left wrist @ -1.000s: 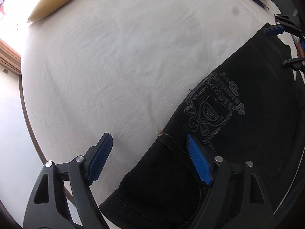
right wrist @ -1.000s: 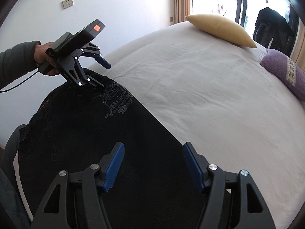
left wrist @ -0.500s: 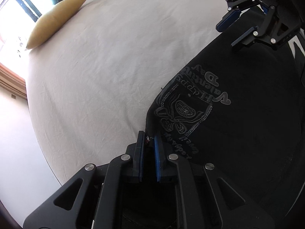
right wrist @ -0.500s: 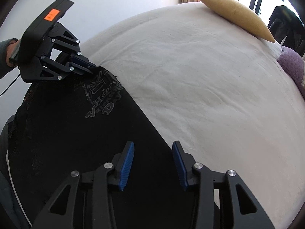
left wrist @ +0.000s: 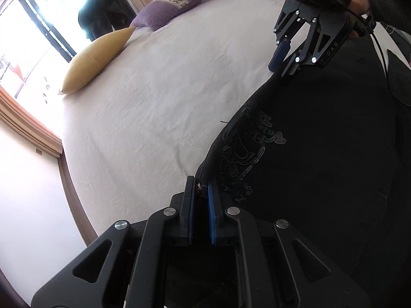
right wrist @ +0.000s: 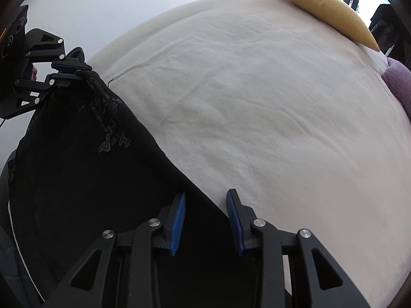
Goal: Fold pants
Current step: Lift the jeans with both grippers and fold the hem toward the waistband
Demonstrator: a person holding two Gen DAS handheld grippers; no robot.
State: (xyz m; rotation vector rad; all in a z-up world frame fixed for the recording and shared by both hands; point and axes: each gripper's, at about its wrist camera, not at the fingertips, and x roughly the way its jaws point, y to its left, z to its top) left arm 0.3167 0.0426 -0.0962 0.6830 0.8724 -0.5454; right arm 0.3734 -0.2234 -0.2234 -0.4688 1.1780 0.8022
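Note:
Black pants (left wrist: 321, 169) with a grey printed design lie along the near side of a bed with a white sheet (left wrist: 159, 107). My left gripper (left wrist: 199, 187) is shut on the pants' edge near the design and lifts it a little; it also shows in the right wrist view (right wrist: 77, 70). My right gripper (right wrist: 206, 200) is partly open, its blue pads on either side of the pants' edge (right wrist: 195, 187), with a gap still showing. From the left wrist view the right gripper (left wrist: 281, 63) stands at the pants' far end.
A yellow pillow (left wrist: 95, 59) and a purple pillow (left wrist: 174, 5) lie at the far end of the bed. A window with curtains is behind them. A white wall (right wrist: 115, 5) runs along the bed's side.
My left gripper closed on the pants' edge and has raised it. My right gripper has narrowed its jaws around the other end of the edge.

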